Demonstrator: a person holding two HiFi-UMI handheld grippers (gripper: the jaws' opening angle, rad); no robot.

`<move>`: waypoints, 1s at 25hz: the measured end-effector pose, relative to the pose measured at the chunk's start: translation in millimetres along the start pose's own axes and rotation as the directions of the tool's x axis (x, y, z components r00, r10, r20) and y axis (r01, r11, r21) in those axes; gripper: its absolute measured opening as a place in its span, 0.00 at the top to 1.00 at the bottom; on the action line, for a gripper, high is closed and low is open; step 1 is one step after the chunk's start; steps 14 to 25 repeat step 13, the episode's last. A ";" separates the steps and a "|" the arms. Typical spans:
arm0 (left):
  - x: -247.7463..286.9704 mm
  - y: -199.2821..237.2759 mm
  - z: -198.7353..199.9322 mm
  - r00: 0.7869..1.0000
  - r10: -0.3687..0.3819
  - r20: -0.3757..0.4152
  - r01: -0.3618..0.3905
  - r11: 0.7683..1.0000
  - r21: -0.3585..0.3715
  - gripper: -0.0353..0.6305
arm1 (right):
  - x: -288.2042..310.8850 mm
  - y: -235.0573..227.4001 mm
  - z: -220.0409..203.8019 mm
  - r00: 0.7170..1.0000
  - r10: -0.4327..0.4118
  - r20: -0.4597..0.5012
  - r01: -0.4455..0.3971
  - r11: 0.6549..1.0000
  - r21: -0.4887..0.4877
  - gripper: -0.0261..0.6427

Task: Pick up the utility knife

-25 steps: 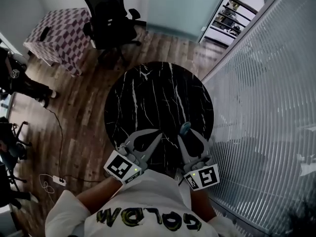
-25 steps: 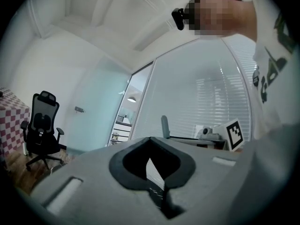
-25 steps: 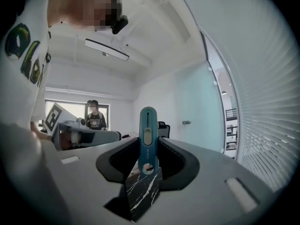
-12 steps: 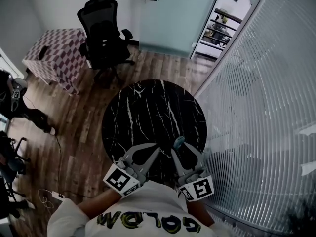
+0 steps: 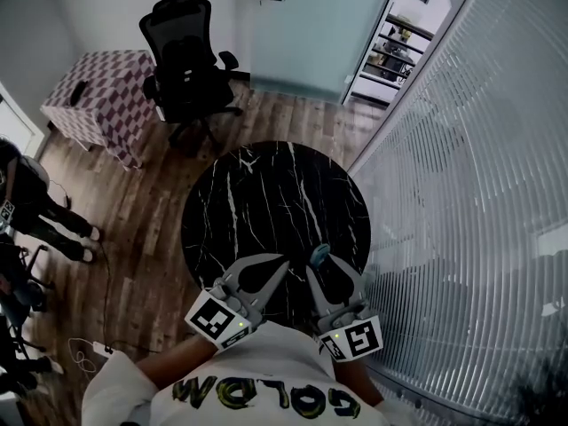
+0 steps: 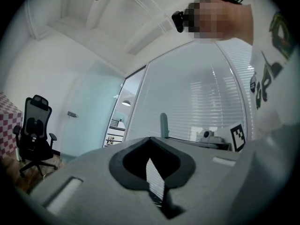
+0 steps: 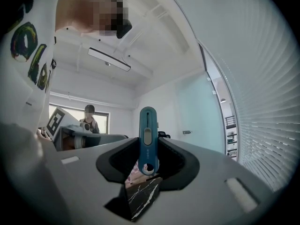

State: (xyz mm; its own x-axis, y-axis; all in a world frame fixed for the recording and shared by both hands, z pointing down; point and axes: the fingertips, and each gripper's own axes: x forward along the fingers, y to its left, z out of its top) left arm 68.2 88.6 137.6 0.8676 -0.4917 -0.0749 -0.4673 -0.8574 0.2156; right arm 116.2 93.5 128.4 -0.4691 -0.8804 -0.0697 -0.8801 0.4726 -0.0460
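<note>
The blue utility knife point(image 7: 148, 125) stands upright between the jaws of my right gripper point(image 7: 149, 146), which is shut on its lower end. From the head view the utility knife point(image 5: 318, 256) pokes out of the right gripper point(image 5: 321, 264) above the near edge of the round black marble table point(image 5: 275, 193). My left gripper point(image 5: 277, 264) hangs beside it to the left, its jaws meeting at the tips with nothing in them. In the left gripper view the left gripper point(image 6: 151, 142) shows only a thin slit between its jaws.
A black office chair point(image 5: 186, 60) and a checkered box point(image 5: 98, 96) stand beyond the table on the wood floor. A person point(image 5: 40, 211) stands at the far left. A glass wall with blinds point(image 5: 470, 193) runs along the right, close to the table.
Both grippers have risen a little above the table's near edge, the knife still in the right one. The person at the left has shifted position.
</note>
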 end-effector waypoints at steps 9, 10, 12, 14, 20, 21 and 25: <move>1.3 4.6 -6.7 1.000 -0.002 0.007 0.002 1.000 -0.010 0.94 | 4.5 0.6 -9.3 1.000 0.000 -0.010 0.000 1.000 -0.005 0.77; 1.0 6.6 -7.0 1.000 -0.002 0.006 0.002 1.000 -0.011 0.94 | 6.0 1.1 -10.2 1.000 0.000 -0.010 0.000 1.000 -0.004 0.77; 0.7 11.4 -7.3 1.000 -0.001 0.005 0.001 1.000 -0.013 0.94 | 9.6 1.9 -11.8 1.000 0.000 -0.011 0.000 1.000 -0.002 0.77; 0.5 13.9 -7.4 1.000 0.000 0.005 0.000 1.000 -0.014 0.94 | 11.6 2.2 -12.7 1.000 0.000 -0.012 0.000 1.000 -0.002 0.77; 0.5 13.9 -7.4 1.000 0.000 0.005 0.000 1.000 -0.014 0.94 | 11.6 2.2 -12.7 1.000 0.000 -0.012 0.000 1.000 -0.002 0.77; 0.5 13.9 -7.4 1.000 0.000 0.005 0.000 1.000 -0.014 0.94 | 11.6 2.2 -12.7 1.000 0.000 -0.012 0.000 1.000 -0.002 0.77; 0.5 13.9 -7.4 1.000 0.000 0.005 0.000 1.000 -0.014 0.94 | 11.6 2.2 -12.7 1.000 0.000 -0.012 0.000 1.000 -0.002 0.77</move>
